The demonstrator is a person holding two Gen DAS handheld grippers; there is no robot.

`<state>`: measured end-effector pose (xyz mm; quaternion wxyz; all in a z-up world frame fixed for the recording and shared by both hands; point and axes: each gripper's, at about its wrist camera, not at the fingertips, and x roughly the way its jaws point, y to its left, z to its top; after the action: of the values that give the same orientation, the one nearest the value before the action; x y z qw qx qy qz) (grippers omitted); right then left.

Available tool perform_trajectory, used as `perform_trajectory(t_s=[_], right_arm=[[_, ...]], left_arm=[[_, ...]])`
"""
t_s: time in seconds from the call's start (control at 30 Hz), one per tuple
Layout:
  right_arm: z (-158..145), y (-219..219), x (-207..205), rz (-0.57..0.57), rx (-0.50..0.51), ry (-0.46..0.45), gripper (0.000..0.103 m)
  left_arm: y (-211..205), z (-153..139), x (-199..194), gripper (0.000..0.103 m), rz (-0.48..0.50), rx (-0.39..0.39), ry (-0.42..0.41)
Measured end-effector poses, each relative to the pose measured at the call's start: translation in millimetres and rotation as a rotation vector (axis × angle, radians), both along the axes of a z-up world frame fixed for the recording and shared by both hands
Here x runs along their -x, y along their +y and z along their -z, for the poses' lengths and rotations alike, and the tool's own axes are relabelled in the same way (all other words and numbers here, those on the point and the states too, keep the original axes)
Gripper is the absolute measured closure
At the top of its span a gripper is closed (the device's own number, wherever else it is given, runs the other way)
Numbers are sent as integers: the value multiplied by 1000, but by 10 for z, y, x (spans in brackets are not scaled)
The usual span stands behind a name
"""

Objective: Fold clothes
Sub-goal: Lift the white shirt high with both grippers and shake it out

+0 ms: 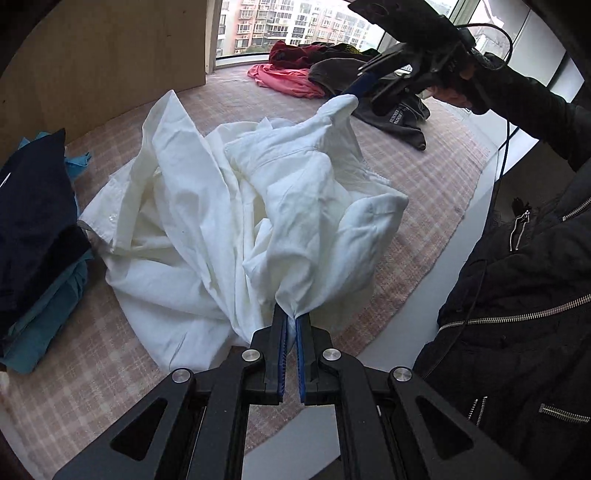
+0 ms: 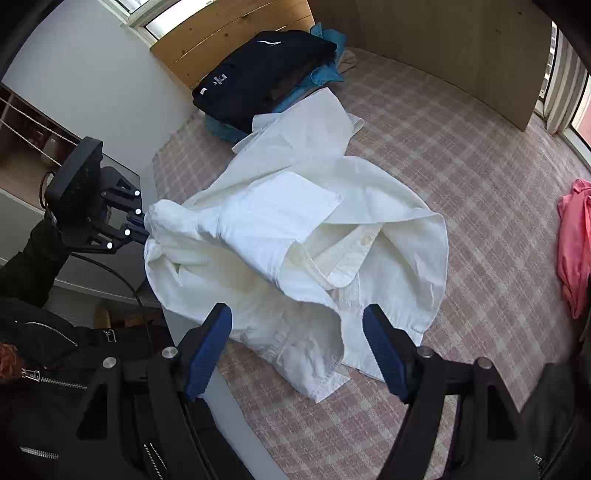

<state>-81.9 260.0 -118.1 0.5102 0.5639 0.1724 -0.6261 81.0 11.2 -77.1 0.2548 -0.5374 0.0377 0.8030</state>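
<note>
Up close, my left gripper (image 1: 291,314) has its blue-padded fingers pressed together on a bunched fold of a white shirt (image 1: 207,192), the cloth fanning out from the pinch. The shirt lies crumpled across a pink checked mat (image 1: 424,184), partly lifted, with its button placket and a cuff showing in the right wrist view.

My right gripper (image 2: 297,310) hovers over the near edge of the shirt with its fingers spread wide and nothing pinched between them. From the left wrist view, a peak of white fabric rises to the tip of that gripper (image 1: 354,92); I cannot tell whether it is caught on one finger.

At the far side of the mat, beside the shirt's sleeve, sits a stack of folded clothes: a navy garment (image 2: 258,70) on top of a teal garment (image 2: 325,74). Toward the window (image 1: 288,26), well apart from the shirt, lies a loose heap with a pink garment (image 1: 284,79) and a dark grey garment (image 1: 399,118). A wooden panel (image 1: 110,55) backs the mat. My black zipped jacket (image 1: 517,295) fills the edge of both views.
</note>
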Motion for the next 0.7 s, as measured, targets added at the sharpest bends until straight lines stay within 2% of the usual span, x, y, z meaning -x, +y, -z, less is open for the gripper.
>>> perform_trajectory(t_s=[0.13, 0.33, 0.37, 0.4, 0.47, 0.53, 0.63, 0.7], right_arm=[[253, -61, -8, 3, -17, 25, 30], [711, -351, 53, 53, 40, -116, 30], [736, -390, 4, 37, 47, -136, 34], [746, -429, -52, 15, 26, -125, 58], [669, -452, -133, -4, -40, -29, 99], [401, -361, -84, 65, -20, 24, 99], [-340, -241, 37, 171, 34, 173, 100], [-1037, -211, 84, 212, 54, 318, 100]], left_arm=[[25, -29, 30, 99, 10, 28, -7], [62, -26, 56, 99, 16, 51, -19], [66, -27, 51, 99, 18, 57, -19], [66, -33, 48, 99, 18, 63, -18], [60, -70, 51, 99, 11, 79, -8], [60, -165, 65, 99, 14, 87, 19], [90, -451, 155, 99, 42, 109, 88], [115, -742, 271, 99, 64, 157, 161]])
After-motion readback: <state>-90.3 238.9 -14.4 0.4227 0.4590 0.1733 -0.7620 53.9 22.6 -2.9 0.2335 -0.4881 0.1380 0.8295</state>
